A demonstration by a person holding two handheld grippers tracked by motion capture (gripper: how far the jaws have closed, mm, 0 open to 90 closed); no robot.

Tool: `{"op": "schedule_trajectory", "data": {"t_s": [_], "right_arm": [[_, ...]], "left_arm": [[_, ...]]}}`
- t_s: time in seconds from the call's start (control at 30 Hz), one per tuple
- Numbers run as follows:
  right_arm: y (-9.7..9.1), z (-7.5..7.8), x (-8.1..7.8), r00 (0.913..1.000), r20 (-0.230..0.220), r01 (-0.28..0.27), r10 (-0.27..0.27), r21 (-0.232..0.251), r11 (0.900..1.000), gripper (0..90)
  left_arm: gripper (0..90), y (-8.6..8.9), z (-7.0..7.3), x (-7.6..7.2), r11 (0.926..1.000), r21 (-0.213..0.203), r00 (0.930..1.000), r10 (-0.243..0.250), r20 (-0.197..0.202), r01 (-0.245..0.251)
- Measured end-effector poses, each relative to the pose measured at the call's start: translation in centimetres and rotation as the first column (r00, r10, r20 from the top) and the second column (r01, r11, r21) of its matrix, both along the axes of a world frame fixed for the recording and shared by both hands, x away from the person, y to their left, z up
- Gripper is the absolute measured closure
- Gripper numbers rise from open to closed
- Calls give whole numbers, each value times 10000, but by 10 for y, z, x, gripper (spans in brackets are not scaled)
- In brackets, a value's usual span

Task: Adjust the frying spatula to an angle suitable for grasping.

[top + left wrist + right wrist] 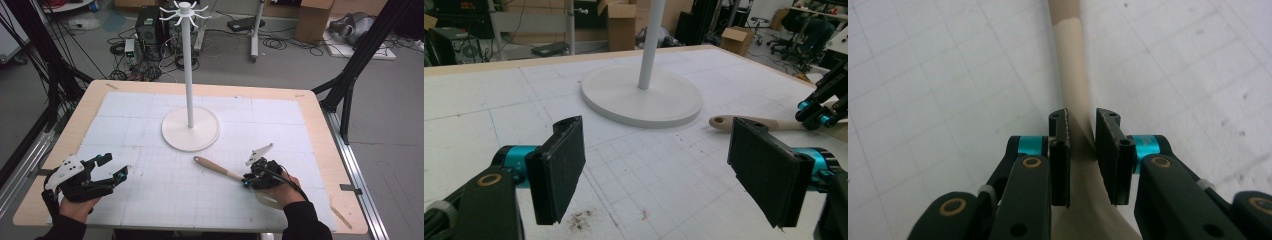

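A spatula (215, 167) with a brown wooden handle and a cream neck lies low over the white gridded mat (150, 200), right of centre. Its handle end, which has a hole, points up-left toward the stand. My right gripper (246, 181) is shut on the cream neck; in the right gripper view the pads (1060, 150) pinch the spatula (1070, 60) from both sides. The spatula's head is hidden under the hand. My left gripper (116, 165) rests at the front left, open with nothing between its pads (561, 165). From there I see the spatula handle (749, 122) and the right gripper (819, 112).
A tall white hook stand (189, 75) rises from a round base (175, 135) at the mat's middle back; the base (624, 107) lies ahead of my left gripper. The wooden table edge (325, 150) borders the mat. Cables, boxes and black frame legs stand on the floor beyond.
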State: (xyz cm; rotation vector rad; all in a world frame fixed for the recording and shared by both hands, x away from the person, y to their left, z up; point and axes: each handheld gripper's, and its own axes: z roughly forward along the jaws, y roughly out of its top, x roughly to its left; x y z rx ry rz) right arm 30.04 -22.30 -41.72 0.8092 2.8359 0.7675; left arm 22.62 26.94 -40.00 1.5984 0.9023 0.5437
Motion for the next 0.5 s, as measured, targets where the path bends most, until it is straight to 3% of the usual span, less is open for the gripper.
{"op": "schedule_trajectory", "data": {"t_s": [0.43,0.5], "right_arm": [[-16,-1,-8,9930,-155,1174,-1171,217,9928,742],[-18,0,-11,9914,376,1241,-1257,406,9914,563]], "left_arm": [[233,1,0,0,10000,-84,10000,48,36,-48],[234,1,0,0,9999,-100,10000,37,57,-36]]}}
